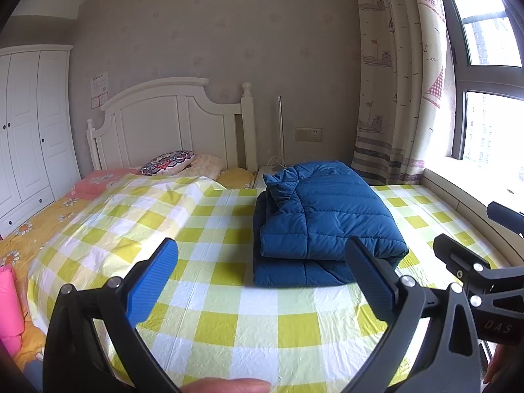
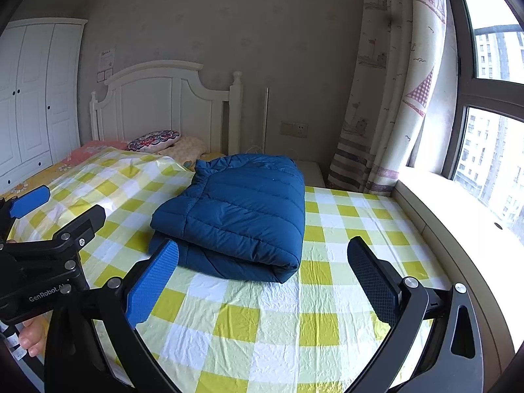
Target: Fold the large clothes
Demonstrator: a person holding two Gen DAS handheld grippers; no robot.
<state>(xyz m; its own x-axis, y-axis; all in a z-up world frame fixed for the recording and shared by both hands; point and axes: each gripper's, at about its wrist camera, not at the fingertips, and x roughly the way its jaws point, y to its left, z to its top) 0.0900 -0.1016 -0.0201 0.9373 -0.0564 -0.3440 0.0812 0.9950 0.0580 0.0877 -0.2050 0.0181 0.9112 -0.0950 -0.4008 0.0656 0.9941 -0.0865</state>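
— One jacket [image 1: 324, 216], and that is the whole pile as far as I can see: blue, quilted, doubled over into a thick bundle on the checked sheet [image 1: 229, 327].

— Which step are you on, then?

— I'd judge the folding is as good as done. Going left to right: my left tongs [image 1: 262, 281] hang spread wide over bare sheet, nothing between the pads, with the bundle just ahead and off to their right. My right tongs [image 2: 262, 278] are just as wide and just as empty, and the jacket lies straight in front of them, its rolled edge near my blue pad [image 2: 152, 281] but not touching it.

— So neither one holds cloth?

— Neither. Both are apart from the jacket.

— And next?

— Either I leave it, or I tidy it. The collar end [image 2: 209, 167] at the far side looks ruffled, and the lower layer pokes out under the upper one at the near left corner. Squaring that would call for a light pinch on the edge; puffy filling will likely spring back.

— Counts?

— Two tongs, four pads, one jacket, one checked sheet. At the head of the bed [image 1: 170, 114], a patterned cushion [image 1: 167, 162] and a pale pillow [image 1: 206, 163] beside it. One wardrobe [image 1: 29, 124] far left, one curtain [image 1: 393, 82] and one window [image 1: 484, 65] far right.
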